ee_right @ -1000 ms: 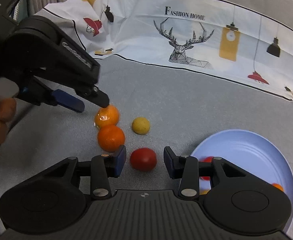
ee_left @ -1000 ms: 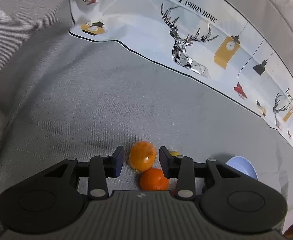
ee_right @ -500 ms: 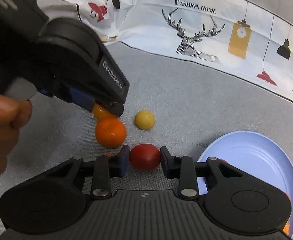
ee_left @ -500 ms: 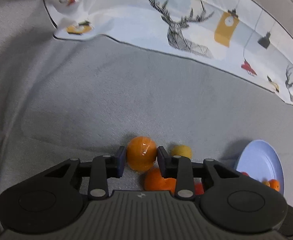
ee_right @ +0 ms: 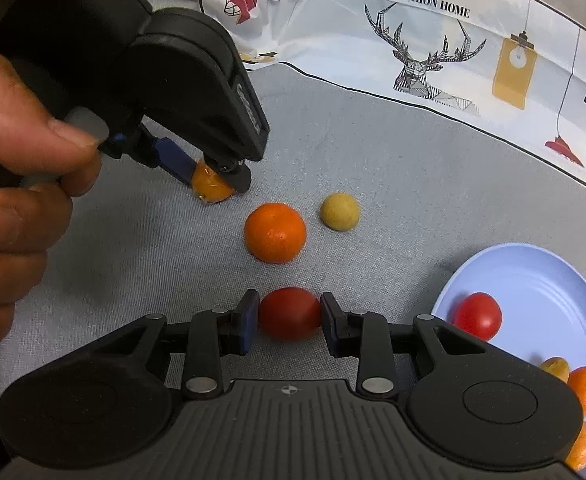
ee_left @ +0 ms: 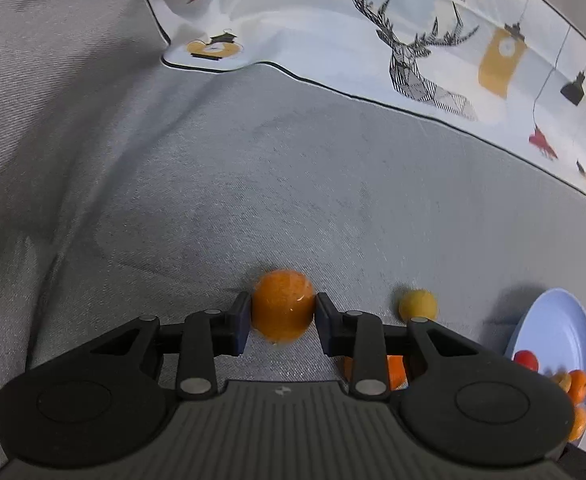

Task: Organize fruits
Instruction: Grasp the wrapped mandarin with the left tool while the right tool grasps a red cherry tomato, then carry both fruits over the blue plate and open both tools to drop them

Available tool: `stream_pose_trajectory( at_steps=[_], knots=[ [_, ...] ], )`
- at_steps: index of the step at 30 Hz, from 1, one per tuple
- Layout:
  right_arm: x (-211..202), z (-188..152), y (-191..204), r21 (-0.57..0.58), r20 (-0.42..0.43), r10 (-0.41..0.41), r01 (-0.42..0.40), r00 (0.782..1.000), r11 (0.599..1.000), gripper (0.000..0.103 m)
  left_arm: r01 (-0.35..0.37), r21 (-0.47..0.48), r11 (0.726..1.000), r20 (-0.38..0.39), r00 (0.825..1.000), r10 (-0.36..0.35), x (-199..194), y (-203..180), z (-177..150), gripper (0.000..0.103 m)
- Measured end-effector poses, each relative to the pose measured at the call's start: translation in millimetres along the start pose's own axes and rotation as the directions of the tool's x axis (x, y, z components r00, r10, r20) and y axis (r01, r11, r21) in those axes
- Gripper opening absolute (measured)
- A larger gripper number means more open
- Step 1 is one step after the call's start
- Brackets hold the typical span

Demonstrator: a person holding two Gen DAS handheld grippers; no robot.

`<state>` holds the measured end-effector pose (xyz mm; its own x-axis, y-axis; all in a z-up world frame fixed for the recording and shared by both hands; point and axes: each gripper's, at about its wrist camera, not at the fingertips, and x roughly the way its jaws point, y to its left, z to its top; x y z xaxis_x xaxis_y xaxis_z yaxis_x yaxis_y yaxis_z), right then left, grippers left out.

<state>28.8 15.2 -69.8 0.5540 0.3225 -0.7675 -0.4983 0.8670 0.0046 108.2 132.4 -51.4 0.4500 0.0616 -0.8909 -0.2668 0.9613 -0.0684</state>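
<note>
Your left gripper (ee_left: 281, 316) clamps glossy orange fruit (ee_left: 283, 305), far side of loose pile from blue plate (ee_right: 553, 280). Right gripper (ee_right: 289, 316) pinches red tomato (ee_right: 289, 313) just beside plate. Both grips low, likely for lifting onto plate, where sorted fruit gathers.

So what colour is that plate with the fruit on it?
The plate is a pale lavender blue, plain, with no pattern. It shows best in the right wrist view.
</note>
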Motion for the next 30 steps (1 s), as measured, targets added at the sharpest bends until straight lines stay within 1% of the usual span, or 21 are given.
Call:
stream_pose_trajectory(
  at_steps=[5,12,30],
  knots=[
    [-1,0,-4,0.009,-0.003,0.011,-0.011,1.000,1.000,0.035,-0.002,-0.009,1.000,0.005,1.000,0.002,0,0,0,0.037],
    [-4,5,-7,0.007,0.008,0.009,-0.009,1.000,1.000,0.034,0.006,0.002,1.000,0.019,1.000,-0.006,-3,-3,0,0.037],
    [-57,21,-21,0.008,0.104,-0.051,0.050,0.993,0.999,0.034,0.038,0.018,0.999,0.080,0.996,-0.039,-37,-11,0,0.037]
  ],
)
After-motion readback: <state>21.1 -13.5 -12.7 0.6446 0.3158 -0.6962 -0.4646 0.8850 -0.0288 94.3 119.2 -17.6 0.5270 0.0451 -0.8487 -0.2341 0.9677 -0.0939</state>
